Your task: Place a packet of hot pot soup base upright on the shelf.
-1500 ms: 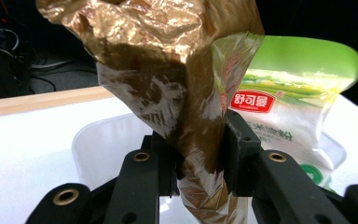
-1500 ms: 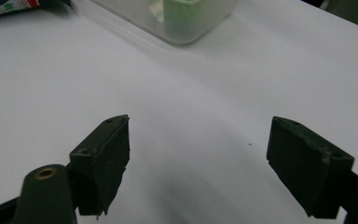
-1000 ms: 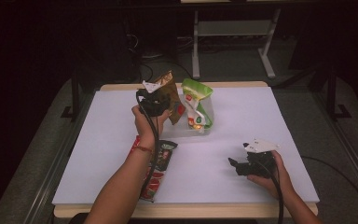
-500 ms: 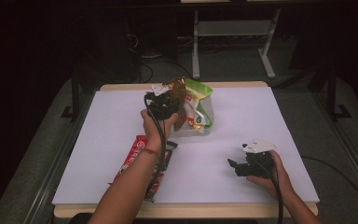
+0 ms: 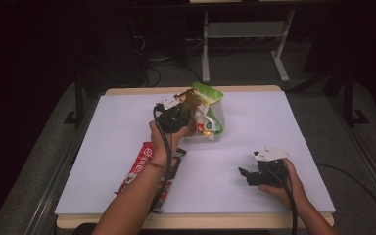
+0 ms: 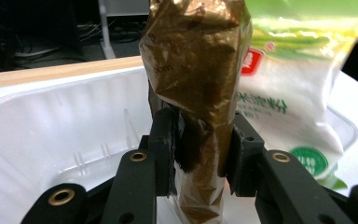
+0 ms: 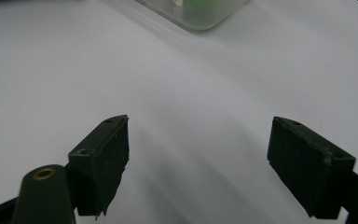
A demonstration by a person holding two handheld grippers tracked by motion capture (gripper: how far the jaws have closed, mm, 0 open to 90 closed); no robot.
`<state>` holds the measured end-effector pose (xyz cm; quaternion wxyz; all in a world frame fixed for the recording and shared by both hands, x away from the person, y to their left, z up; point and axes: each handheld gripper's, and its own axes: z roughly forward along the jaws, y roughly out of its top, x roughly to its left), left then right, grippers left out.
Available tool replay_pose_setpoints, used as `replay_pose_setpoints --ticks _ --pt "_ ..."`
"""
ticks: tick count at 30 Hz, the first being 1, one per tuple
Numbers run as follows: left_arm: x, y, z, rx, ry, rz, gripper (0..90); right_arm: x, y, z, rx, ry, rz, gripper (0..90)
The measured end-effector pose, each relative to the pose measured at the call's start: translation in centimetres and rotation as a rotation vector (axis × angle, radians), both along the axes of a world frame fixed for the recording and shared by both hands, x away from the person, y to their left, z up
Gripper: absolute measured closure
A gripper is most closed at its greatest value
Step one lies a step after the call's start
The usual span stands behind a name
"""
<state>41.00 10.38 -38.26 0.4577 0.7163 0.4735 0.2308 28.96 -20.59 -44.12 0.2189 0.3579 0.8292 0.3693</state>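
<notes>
left gripper (image 6: 200, 140) is clamped on a crinkly brown packet (image 6: 198, 70), holding it upright over the white plastic tray (image 6: 51, 126) next to a green and white bag (image 6: 289, 88), right gripper (image 7: 198, 163) just sits wide open over the bare table (image 5: 254, 122), red packet (image 5: 139, 169) lies under the left forearm
</notes>
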Motion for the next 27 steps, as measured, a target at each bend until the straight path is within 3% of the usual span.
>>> replay_pose_setpoints --ticks 27 --pt "-1.00 0.25 -1.03 0.065 -0.018 -0.095 68.5 -0.02 0.15 -0.07 -0.011 0.006 0.014 19.7"
